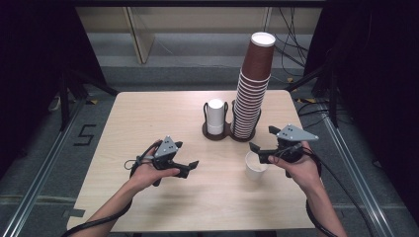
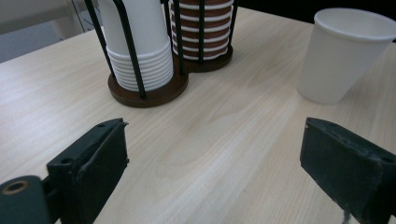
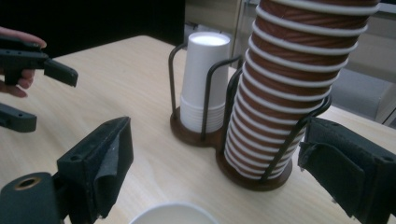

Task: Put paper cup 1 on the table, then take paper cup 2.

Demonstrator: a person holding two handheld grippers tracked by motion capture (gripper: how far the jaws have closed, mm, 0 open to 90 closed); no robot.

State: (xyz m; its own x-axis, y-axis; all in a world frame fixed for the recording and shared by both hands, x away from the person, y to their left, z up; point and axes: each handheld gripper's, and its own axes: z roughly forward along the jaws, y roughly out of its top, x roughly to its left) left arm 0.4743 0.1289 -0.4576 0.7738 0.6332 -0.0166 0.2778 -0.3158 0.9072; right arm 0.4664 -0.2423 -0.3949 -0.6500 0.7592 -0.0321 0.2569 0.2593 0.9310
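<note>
Setting: a light wooden desk [image 1: 148,118] seen from above, with a person's forearms coming in from its near edge and a black two-jaw gripper in each hand.

White cup: a single white paper cup [image 1: 256,165] stands upright and open-mouthed on the desk's right half, toward the near edge, in front of the cup holder. In the left gripper view it [image 2: 344,55] stands alone on the wood at upper right, well clear of both jaws. In the right gripper view its rim [image 3: 173,213] shows at the bottom edge between the jaws.

Right gripper: the right gripper [image 1: 260,141] hangs just above and beside the white cup, held by the right hand [image 1: 299,165]. Its jaws are spread wide, with no pad touching the cup.

Left gripper: the left gripper [image 1: 187,157] sits over the desk's left half, in the left hand [image 1: 148,173], pointing toward the middle. Its jaws are spread apart with bare wood between them. It shows also at the left edge of the right gripper view [image 3: 28,88].

Cup holder: a dark wire cup holder [image 1: 229,132] on a brown double base stands near the middle of the desk, toward the far edge.

White stack: a short stack of white cups [image 1: 215,116] fills the holder's left compartment.

Brown stack: a tall stack of brown cups [image 1: 252,89] with white rims fills the right compartment, rising well above the wire frame and leaning slightly.
</note>
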